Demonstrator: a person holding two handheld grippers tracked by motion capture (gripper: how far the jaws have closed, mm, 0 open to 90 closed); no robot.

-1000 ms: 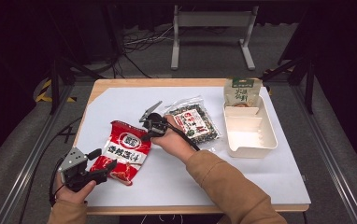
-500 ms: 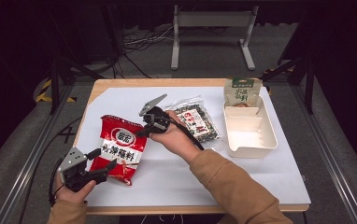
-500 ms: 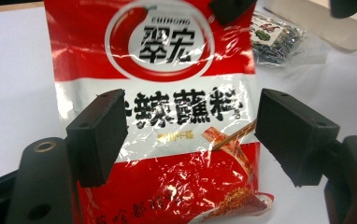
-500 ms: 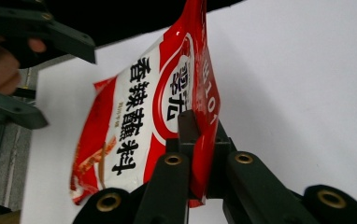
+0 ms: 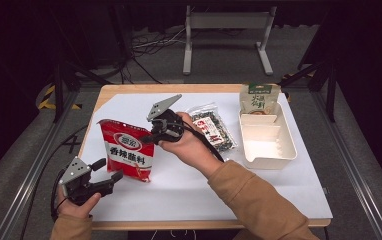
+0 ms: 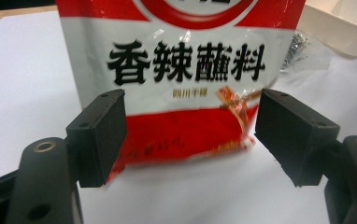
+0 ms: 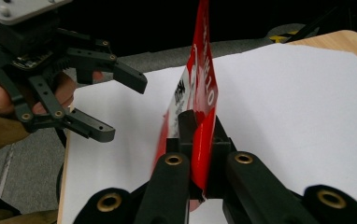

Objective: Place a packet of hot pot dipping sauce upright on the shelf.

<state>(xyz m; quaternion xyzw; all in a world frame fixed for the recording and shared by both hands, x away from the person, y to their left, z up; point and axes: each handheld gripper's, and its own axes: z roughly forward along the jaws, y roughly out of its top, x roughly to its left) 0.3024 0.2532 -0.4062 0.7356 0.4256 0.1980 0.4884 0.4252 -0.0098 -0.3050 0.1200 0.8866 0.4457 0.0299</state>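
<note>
Item 1: red seasoning pouch [image 5: 128,156], centre-left of the high view, stood up on its bottom edge on the white sheet [image 5: 259,195]. Top right corner pinched by the right gripper [image 5: 151,136]; in the right gripper view the pouch edge [image 7: 203,93] sits clamped between the two black jaws, closed tight on it.

Item 2: left gripper [image 5: 108,176], lower left of the high view, jaws spread apart, nothing between the pads. In the left gripper view both pads flank the pouch's lower part [image 6: 186,135] w/o touching it.

Item 3: cream tray [image 5: 284,155], right of centre, two compartments, both look bare.

Item 4: clear bag of dark bits [image 5: 214,130], just left of the tray, flat on the sheet. Green packet [image 5: 259,99] at the tray's far end, leaning on the rim.

Status, as judged: pouch picked up at one corner and hanging upright; that much done. Left: second grip low on the pouch, then prob. opening it or moving it to the tray. Nothing in the tray yet, pouch appears sealed.
</note>
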